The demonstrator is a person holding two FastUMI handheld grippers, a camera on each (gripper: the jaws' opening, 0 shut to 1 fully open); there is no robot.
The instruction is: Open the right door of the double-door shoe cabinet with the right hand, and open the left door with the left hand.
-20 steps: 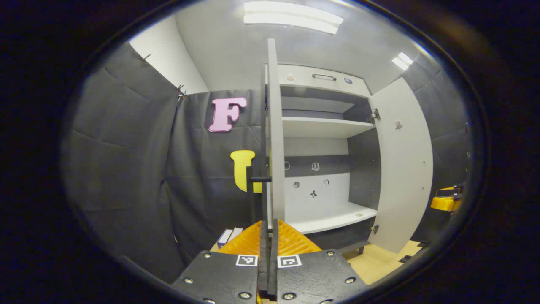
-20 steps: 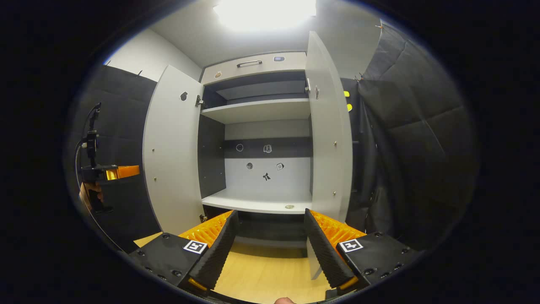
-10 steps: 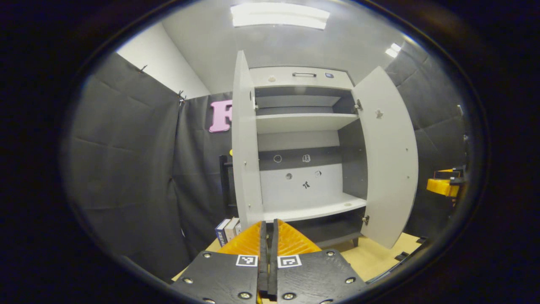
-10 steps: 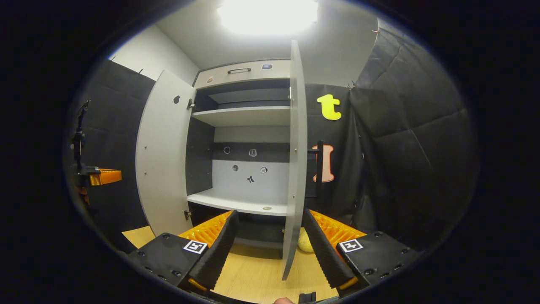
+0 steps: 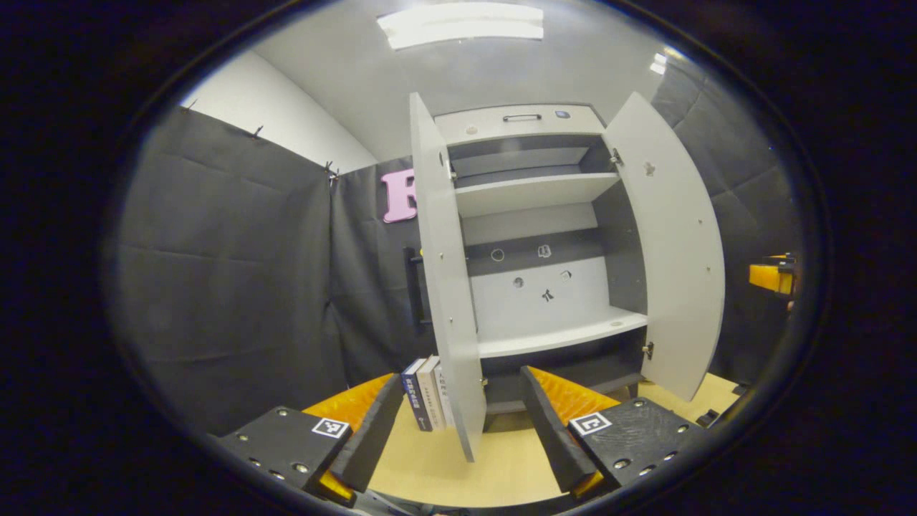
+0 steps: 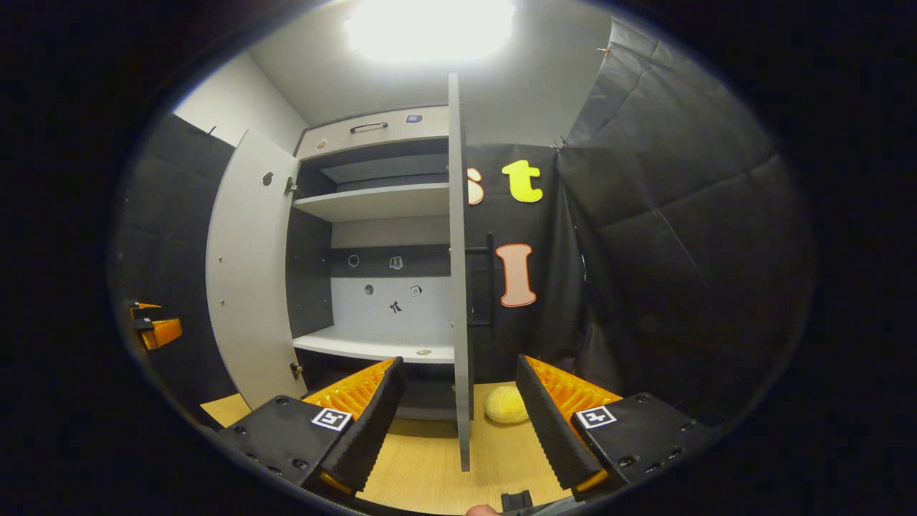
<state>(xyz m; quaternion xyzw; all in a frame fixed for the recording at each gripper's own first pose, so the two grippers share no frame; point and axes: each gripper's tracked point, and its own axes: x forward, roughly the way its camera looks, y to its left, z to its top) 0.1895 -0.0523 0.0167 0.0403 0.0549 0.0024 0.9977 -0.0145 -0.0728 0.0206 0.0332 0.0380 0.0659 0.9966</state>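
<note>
Both pale grey flat doors of the tall double-door shoe cabinet [image 5: 526,236] swung out wide: left door [image 5: 444,287] near edge-on with its black bar handle [image 5: 413,287] facing the cloth wall, right door [image 6: 455,272] edge-on, bare shelves exposed. Left gripper [image 5: 458,430] spread wide, holding nothing, drawn clear of the door edge, likely because the swing looks finished. Right gripper [image 6: 458,423] likewise gaping and empty, fingers [image 6: 369,419] either side of that door's lower edge without touching, above the wood floor [image 6: 430,466].
</note>
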